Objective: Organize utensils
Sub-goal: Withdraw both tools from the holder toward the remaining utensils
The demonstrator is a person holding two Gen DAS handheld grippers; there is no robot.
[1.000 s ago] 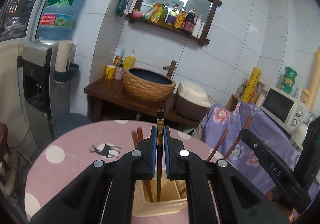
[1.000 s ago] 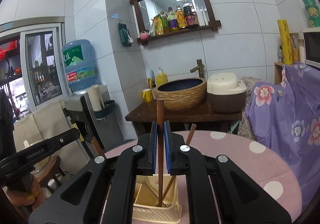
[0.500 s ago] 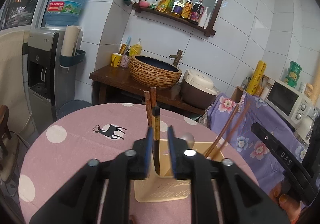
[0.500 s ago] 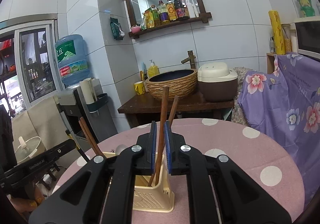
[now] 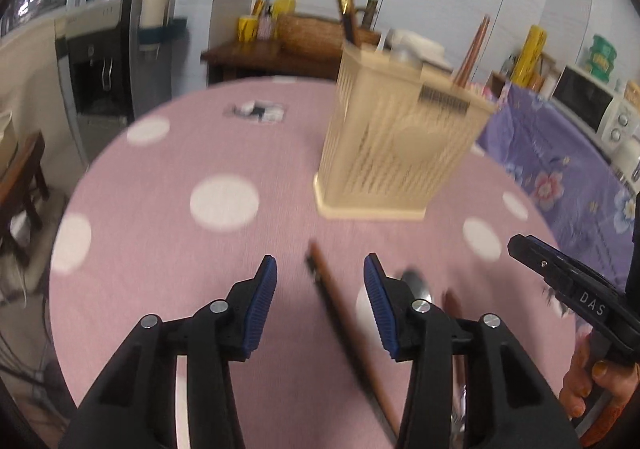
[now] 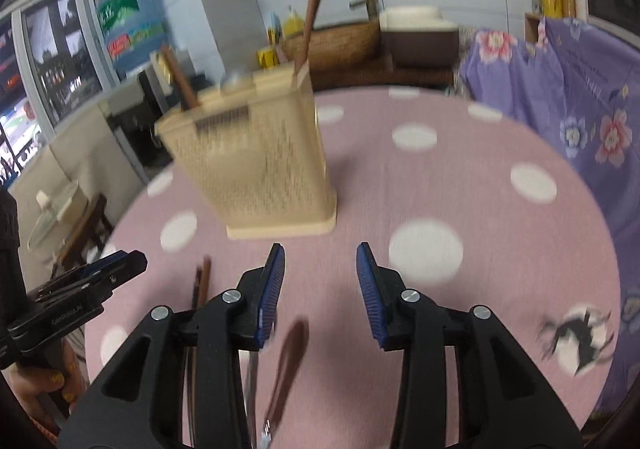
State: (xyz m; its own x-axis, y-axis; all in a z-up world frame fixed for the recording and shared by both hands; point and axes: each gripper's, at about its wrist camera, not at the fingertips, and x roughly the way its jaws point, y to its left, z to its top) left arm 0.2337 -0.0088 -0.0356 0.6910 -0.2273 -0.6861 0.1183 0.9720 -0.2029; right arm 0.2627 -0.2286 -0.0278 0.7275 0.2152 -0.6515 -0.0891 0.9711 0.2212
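A cream utensil basket (image 5: 400, 145) stands upright on the pink dotted table (image 5: 180, 249), with brown chopsticks (image 5: 474, 49) sticking out of it. It also shows in the right wrist view (image 6: 256, 161). My left gripper (image 5: 320, 289) is open and empty, low over a brown chopstick (image 5: 344, 325) lying on the table. A metal spoon (image 5: 416, 285) lies just right of it. My right gripper (image 6: 320, 285) is open and empty above a brown-handled utensil (image 6: 290, 361). More chopsticks (image 6: 202, 285) lie to its left. The frames are blurred.
The other gripper shows at the right edge of the left wrist view (image 5: 576, 297) and at the left edge of the right wrist view (image 6: 80, 289). A purple flowered cloth (image 6: 580, 89) lies to the right. A water dispenser (image 5: 104, 61) stands beyond the table.
Both grippers let go of their chopsticks in the basket, opened wide, and dropped back and down toward the utensils lying on the table.
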